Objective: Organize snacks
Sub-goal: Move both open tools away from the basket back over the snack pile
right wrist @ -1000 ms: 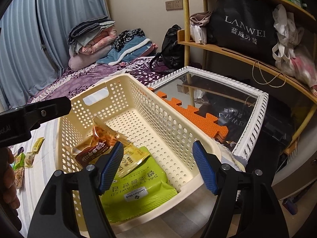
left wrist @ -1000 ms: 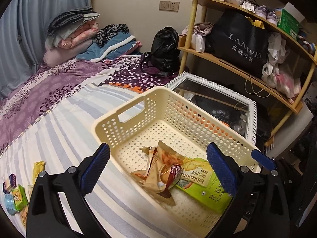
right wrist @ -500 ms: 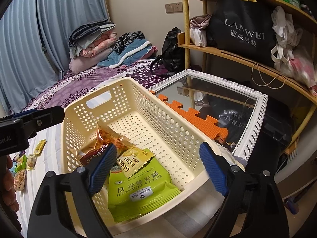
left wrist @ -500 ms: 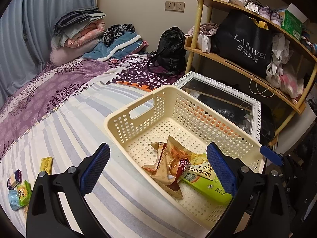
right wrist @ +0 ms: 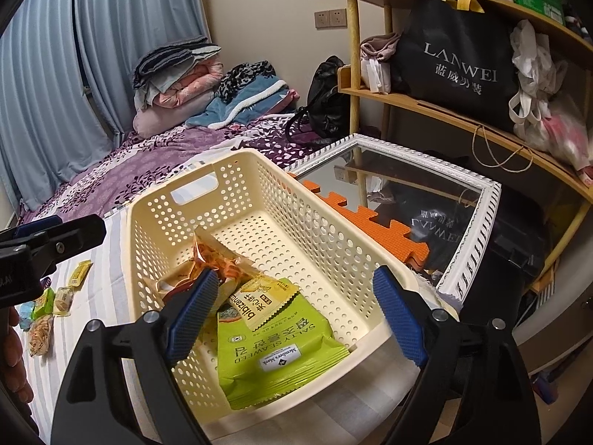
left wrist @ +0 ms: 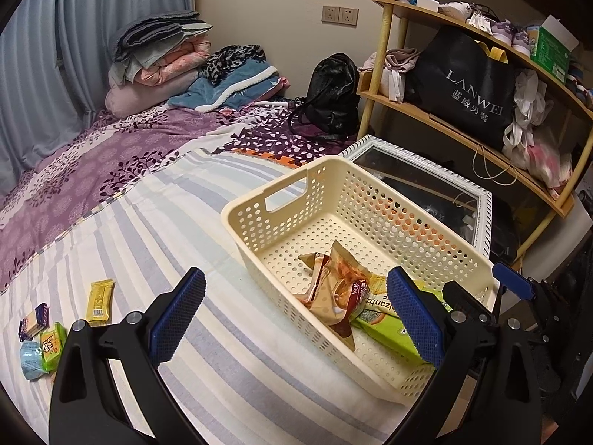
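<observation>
Holding three packets, one basket, both tools empty, apart

Blue curtains, purple floral bedspread, wooden shelf, framed mirror, beige wall

Cream perforated basket on striped bed | holds green seaweed pack, yellow packet, orange bags | small loose snacks on bed, well apart from it

Cream perforated basket; lime-green seaweed pack beside orange-and-tan snack bag; grey-and-white striped sheet; purple floral bedspread; orange foam mat; black-and-blue gripper fingers.
</observation>
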### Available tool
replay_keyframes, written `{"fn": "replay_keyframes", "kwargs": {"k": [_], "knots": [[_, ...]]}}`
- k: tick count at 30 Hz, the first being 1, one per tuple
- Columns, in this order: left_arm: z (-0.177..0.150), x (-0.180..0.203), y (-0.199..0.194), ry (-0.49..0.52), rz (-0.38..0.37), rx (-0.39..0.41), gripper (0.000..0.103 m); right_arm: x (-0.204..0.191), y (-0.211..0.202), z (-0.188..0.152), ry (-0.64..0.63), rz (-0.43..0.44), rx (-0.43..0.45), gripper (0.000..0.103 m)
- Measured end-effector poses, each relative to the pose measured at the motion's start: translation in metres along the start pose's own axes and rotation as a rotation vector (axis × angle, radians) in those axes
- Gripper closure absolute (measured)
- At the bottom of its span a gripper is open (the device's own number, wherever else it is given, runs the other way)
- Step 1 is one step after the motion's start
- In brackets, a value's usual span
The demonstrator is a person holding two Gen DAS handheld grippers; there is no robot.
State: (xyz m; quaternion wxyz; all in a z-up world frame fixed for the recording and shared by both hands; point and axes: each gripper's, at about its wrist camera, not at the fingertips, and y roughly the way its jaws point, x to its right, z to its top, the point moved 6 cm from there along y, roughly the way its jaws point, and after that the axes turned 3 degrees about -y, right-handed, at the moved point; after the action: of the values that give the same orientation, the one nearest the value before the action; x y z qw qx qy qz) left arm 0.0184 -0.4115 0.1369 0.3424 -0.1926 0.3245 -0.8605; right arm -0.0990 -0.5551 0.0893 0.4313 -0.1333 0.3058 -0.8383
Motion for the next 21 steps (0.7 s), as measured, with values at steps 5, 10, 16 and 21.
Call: {"fn": "replay_keyframes", "kwargs": {"k": [5,10,16,21], "knots": [[-0.004,-0.008,-0.007,-0.01,0.009,0.004,0.003,-0.007,-0.004,0.001,-0.013,0.005,0.006,0.018],[-0.011,-0.02,-0.013,-0.026,0.019,0.004,0.003,-0.014,-0.006,0.001,-0.029,0.011,0.009,0.018],[-0.019,-0.04,-0.019,-0.058,0.056,-0.002,0.003,-0.027,-0.008,0.001,-0.043,0.033,0.007,0.018],[-0.026,-0.061,-0.027,-0.095,0.098,-0.005,0.003,-0.043,-0.008,0.0,-0.061,0.064,-0.001,0.018]]}}
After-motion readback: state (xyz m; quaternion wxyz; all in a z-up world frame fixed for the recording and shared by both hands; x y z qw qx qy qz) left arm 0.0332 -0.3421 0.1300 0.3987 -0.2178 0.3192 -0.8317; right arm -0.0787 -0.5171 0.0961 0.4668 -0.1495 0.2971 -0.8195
